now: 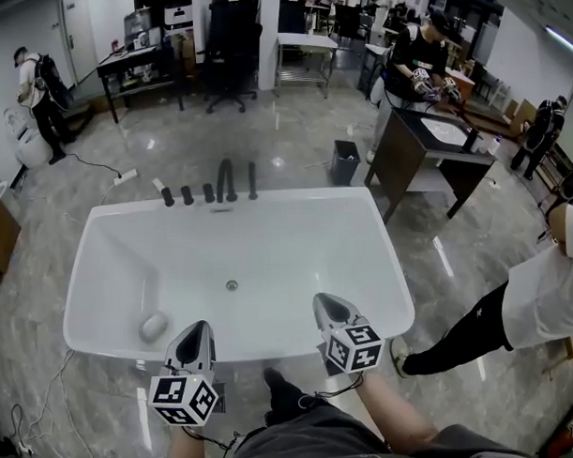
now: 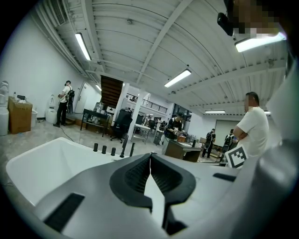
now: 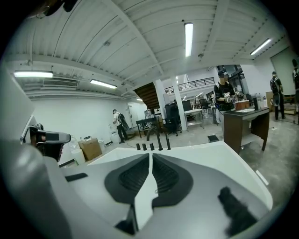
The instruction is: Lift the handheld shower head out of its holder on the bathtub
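The white bathtub (image 1: 386,267) lies in front of me. On its far rim stand black fittings: three knobs (image 1: 187,195), a curved faucet (image 1: 227,178) and, at the right end, the slim handheld shower head (image 1: 252,180), upright in its holder. The shower head (image 3: 168,141) also shows in the right gripper view and, small, in the left gripper view (image 2: 132,149). My left gripper (image 1: 198,328) and right gripper (image 1: 324,300) hover over the tub's near rim, far from the fittings. Both are shut with nothing between the jaws (image 2: 150,155) (image 3: 150,154).
A pale rounded object (image 1: 154,325) lies in the tub's near left corner, with the drain (image 1: 232,285) at the middle. A dark vanity with a sink (image 1: 434,148) and a black bin (image 1: 344,161) stand beyond the tub's right end. A person in a white shirt (image 1: 551,294) stands close on the right.
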A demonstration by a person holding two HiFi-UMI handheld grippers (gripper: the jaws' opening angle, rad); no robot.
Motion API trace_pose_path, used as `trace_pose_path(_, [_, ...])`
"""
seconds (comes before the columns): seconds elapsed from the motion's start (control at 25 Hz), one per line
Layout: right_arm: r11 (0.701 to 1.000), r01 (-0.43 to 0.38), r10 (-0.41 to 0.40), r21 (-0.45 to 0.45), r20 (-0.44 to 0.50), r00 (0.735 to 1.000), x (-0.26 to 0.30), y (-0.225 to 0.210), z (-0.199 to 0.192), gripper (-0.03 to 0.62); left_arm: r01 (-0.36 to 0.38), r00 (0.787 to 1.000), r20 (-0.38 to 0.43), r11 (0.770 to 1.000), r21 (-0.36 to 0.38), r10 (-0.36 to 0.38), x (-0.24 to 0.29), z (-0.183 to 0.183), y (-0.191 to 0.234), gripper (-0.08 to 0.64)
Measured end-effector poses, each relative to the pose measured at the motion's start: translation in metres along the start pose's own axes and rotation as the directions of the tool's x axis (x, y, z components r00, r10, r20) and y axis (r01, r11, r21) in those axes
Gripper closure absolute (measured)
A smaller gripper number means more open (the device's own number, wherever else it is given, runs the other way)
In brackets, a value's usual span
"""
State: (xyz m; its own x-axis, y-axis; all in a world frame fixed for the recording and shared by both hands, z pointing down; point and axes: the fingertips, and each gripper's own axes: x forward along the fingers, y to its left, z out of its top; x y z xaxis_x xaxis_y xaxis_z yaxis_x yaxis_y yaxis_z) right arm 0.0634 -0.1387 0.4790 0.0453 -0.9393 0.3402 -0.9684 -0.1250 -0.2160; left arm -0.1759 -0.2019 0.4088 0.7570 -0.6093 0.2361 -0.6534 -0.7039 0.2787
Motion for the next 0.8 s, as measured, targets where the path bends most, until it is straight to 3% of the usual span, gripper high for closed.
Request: trace_pose_path(0.8, [1.0, -0.009, 0.009, 0.015, -0.019, 1.0, 0.184, -0.094, 0.059, 0.558, -0.053, 0.996, -0.069, 0.999, -0.01, 0.052, 0.19, 0.033, 0.07, 0.545])
